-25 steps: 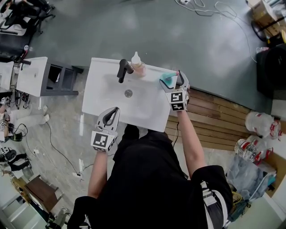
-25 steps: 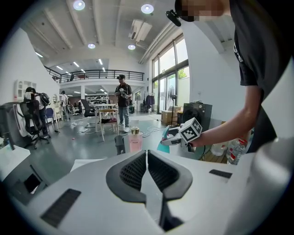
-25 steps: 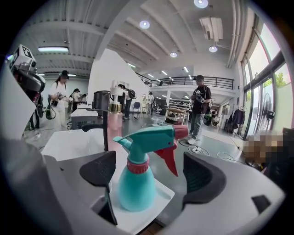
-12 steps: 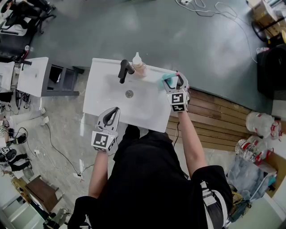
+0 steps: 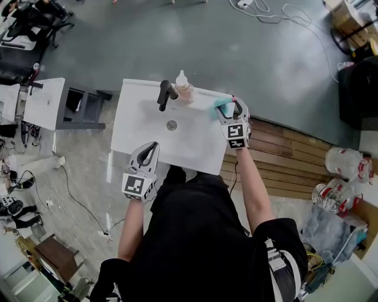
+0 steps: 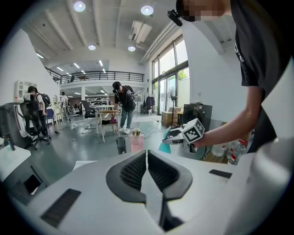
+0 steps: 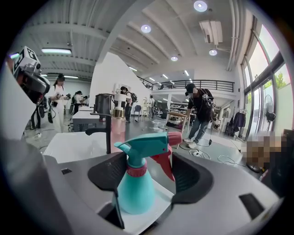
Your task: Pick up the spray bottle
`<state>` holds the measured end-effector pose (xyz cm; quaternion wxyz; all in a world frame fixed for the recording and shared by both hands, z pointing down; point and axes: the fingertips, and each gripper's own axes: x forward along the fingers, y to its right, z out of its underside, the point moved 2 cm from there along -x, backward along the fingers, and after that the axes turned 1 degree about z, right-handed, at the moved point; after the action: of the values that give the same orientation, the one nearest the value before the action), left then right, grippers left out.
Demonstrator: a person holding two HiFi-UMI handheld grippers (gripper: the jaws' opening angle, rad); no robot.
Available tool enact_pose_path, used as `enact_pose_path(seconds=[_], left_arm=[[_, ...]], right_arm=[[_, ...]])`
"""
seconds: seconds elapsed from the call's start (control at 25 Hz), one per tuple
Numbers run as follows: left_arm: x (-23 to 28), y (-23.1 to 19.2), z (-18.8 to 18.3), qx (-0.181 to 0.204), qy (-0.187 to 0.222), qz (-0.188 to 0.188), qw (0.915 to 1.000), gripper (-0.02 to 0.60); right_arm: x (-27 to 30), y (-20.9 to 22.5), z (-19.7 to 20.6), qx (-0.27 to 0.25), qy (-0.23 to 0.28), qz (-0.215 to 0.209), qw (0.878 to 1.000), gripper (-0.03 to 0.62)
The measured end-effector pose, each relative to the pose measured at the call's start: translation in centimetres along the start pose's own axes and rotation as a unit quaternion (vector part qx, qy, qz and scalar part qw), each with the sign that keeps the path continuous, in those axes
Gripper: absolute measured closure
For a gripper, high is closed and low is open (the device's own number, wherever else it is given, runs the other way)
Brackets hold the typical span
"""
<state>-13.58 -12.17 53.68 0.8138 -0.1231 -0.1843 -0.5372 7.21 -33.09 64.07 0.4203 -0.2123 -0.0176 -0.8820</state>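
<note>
A: Nearest the person, what is the left gripper [image 5: 152, 145] doing?

B: It hangs at the near left edge of the white sink [image 5: 139, 115]. Its own view shows the jaws pressed together, with nothing between them.

A: And farther in?

B: The drain [image 5: 172, 124] sits in the middle of the basin. Past it, at the far right corner of the sink, is the right gripper [image 7: 149, 176]. Its jaws stand wide apart with the teal spray bottle [image 7: 134, 186] between them.

A: Is the spray bottle clamped?

B: No. It stands upright on the sink's rim with a gap showing at each pad. The red trigger and nozzle tip point away from the gripper.

A: What lies along the back edge?

B: A black faucet [image 5: 164, 93] stands at the middle of the far rim, its spout reaching over the basin. Just to its right is a pink bottle [image 5: 182, 84] with a pale cap. It is well apart from the spray bottle.

A: Beyond the sink?

B: Grey floor, with wooden planks [image 5: 283, 159] to the right and white cables [image 5: 269, 13] at the far edge.
</note>
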Motion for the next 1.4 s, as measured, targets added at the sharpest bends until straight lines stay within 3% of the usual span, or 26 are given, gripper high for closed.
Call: enact_pose_path(seconds=[1.4], left_arm=[[-2.6, 1.1, 0.6, 0.005, 0.017, 0.015, 0.9997, 0.551]], right_arm=[[-5.1, -2.1, -1.7, 0.0, 0.035, 0.01, 0.999, 0.289]])
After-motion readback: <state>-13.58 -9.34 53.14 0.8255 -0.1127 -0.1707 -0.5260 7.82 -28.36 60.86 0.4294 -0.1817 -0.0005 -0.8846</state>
